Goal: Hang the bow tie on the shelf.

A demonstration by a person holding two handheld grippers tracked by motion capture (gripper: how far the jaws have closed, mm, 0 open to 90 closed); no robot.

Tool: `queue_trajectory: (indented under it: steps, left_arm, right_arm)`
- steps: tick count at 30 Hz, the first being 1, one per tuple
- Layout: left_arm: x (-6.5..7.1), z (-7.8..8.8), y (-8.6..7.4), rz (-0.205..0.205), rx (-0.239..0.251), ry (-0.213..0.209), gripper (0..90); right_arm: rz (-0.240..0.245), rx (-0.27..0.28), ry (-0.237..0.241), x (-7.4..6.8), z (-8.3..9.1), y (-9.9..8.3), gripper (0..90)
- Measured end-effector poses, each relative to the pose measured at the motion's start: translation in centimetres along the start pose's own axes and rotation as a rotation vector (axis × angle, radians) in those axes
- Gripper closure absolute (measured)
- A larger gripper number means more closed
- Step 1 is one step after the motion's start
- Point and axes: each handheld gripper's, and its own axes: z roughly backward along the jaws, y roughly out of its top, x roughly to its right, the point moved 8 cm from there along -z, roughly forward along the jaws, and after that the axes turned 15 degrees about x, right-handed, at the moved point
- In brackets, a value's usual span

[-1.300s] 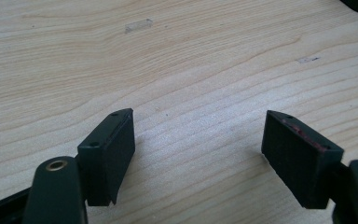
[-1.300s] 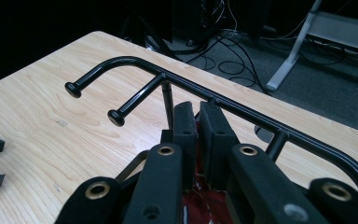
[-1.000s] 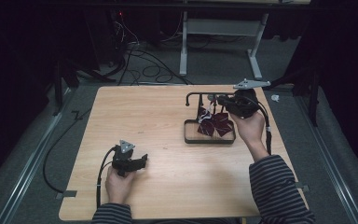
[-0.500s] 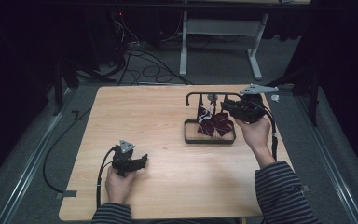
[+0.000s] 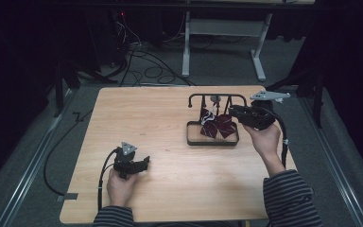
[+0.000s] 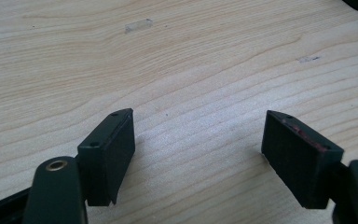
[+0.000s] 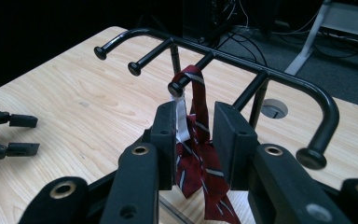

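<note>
The red striped tie (image 7: pixel 196 154) hangs soft and light from the rack (image 7: pixel 242 63) near the worktop's right edge, so with your right gripper (image 7: pixel 193 140), its jaws part-spread around the tie, pinch the doubled band just under the peg, while your left gripper (image 6: pixel 200 154) rests spread.

Dark red striped necktie (image 7: pixel 196 154) with thin pale diagonal stripes and a white label near the top, draped over one knobbed peg of a black metal rack (image 7: pixel 279 77). Hanging in loose folds down to the rack's rectangular base tray (image 5: pixel 191 140), bunched there in two dark red lobes. Rack standing upright on the right half of a pale wooden table (image 5: pixel 137 118), pegs spaced along its curved top bar.
</note>
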Motion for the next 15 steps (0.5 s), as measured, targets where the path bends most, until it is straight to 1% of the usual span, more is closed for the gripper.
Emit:
queue_trajectory:
  steps: [5,9,15]
  left_arm:
    - [0.0,0.0,0.0,0.000,0.000,0.000,26.2]
    - [0.0,0.0,0.0,0.000,0.000,0.000,26.3]
    - [0.0,0.0,0.0,0.000,0.000,0.000,26.2]
  right_arm:
    - [-0.001,-0.005,0.003,0.0,0.4,-0.5,71.7]
    - [-0.014,-0.004,0.000,0.2,0.8,-0.8,71.3]
    - [-0.019,-0.001,-0.002,0.4,1.4,-1.2,71.0]
